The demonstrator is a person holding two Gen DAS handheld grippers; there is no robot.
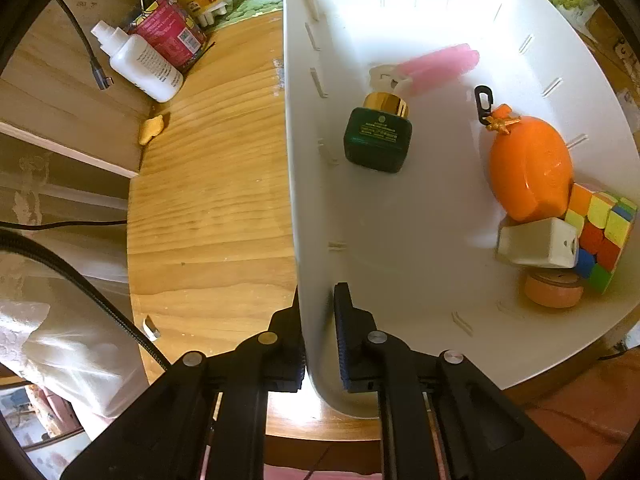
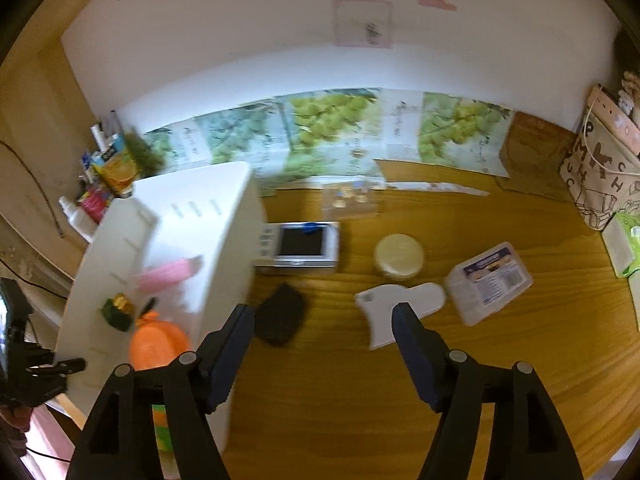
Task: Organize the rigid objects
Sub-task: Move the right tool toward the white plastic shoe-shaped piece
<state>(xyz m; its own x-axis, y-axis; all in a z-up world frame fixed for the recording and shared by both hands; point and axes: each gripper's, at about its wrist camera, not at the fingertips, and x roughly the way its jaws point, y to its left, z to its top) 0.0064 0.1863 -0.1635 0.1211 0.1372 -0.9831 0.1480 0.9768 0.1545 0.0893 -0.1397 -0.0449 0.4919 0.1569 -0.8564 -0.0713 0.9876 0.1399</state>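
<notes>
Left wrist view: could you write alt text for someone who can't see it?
A white basket on a wooden table has its near wall between the jaws of the left gripper. Inside lie a green bottle with a gold cap, a pink tube, an orange ball-shaped toy, a colour cube, a small white block and an orange jar.

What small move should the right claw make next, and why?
Probably move over the black object and lower onto it: the right claw is open and empty, and this object lies on the table just beside the white bin.
</notes>
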